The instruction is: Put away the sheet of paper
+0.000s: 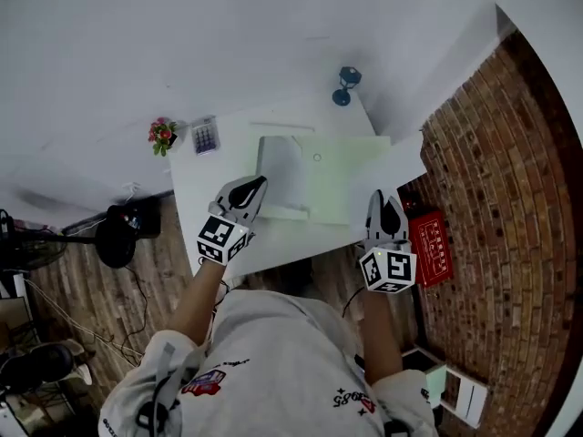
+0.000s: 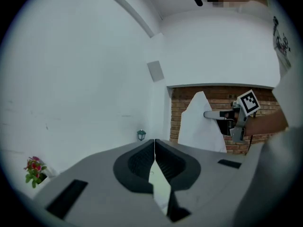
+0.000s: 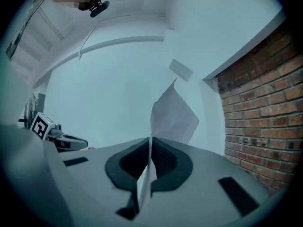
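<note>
Fingers [image 2: 135, 162] clamped hard, both pairs, on the sheet of paper [image 1: 342, 185]: left gripper [image 1: 258, 185] pinching its left edge, right gripper [image 1: 383, 200] its right, the sheet hanging mid-frame over the white surface [image 1: 191, 189]. Thin bites, these! Pull the grippers apart and it could tear. Ease either pinch and that side likely flops, creasing or sweeping toward the little lantern [image 1: 345, 85] up top.
</note>
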